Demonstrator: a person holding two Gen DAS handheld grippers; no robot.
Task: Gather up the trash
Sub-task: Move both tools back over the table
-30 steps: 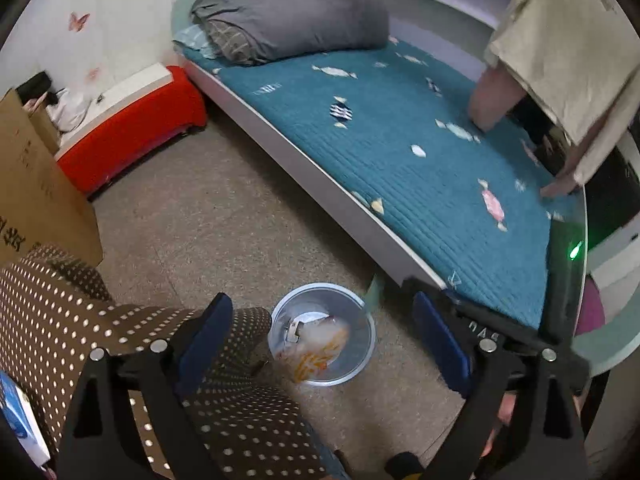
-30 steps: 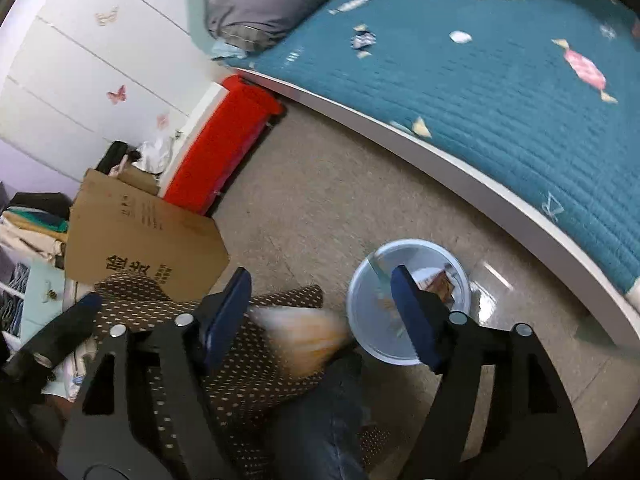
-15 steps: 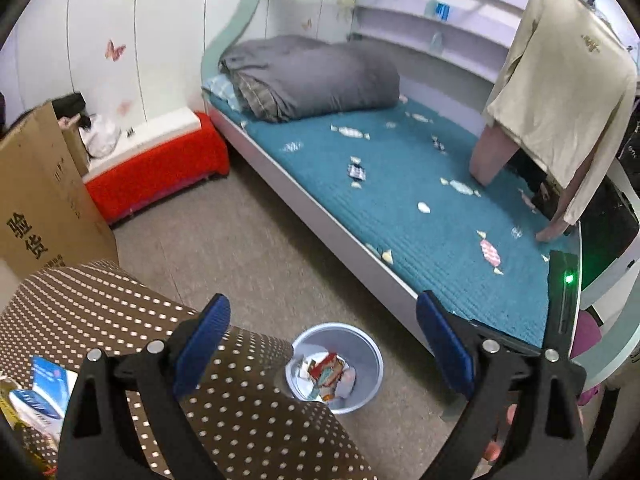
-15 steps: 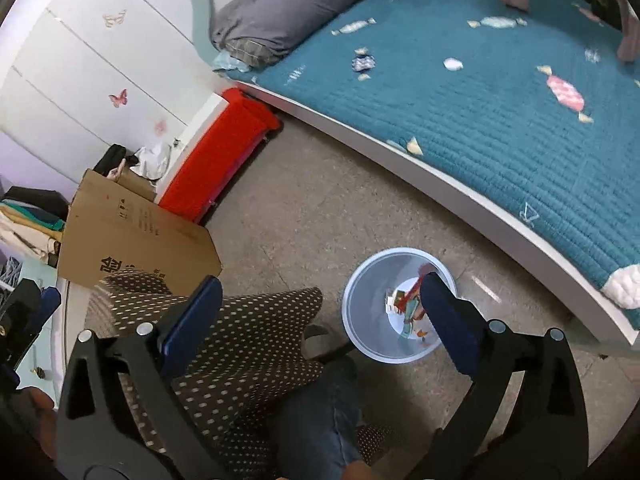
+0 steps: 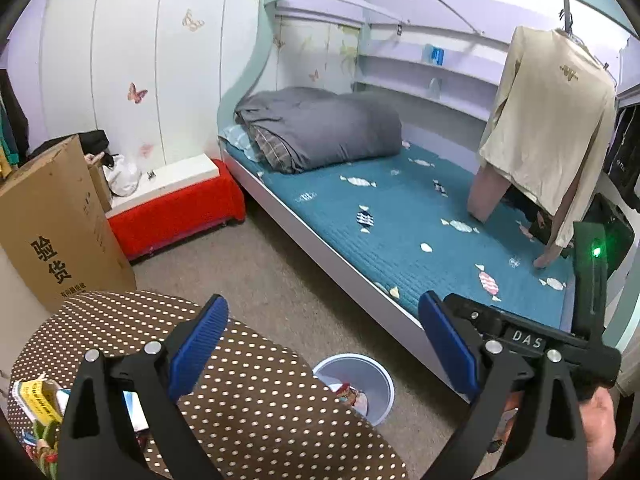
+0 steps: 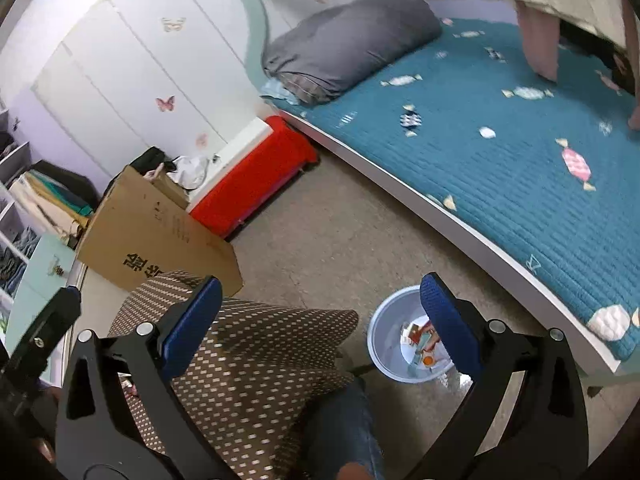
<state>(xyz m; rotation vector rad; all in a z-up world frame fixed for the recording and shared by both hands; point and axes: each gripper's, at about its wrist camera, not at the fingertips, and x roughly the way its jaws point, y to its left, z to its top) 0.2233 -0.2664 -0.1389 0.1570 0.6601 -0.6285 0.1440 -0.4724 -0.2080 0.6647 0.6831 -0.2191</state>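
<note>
Wrappers already in bin (image 6: 412,338), both grippers empty: right gripper (image 6: 320,318) jaws just opened wide, left gripper (image 5: 322,344) spread open; more trash left on table (image 5: 248,392)

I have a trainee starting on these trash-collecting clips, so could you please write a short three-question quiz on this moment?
1. True or false: the right gripper is holding a wrapper.
2. Where does the trash bin stand: A on the bed, B on the floor beside the bed, C on the dotted table?
3. What already lies inside the bin?

Key: 1 false, its jaws stand open and empty. 2 B. 3 Colourful wrappers.
</note>
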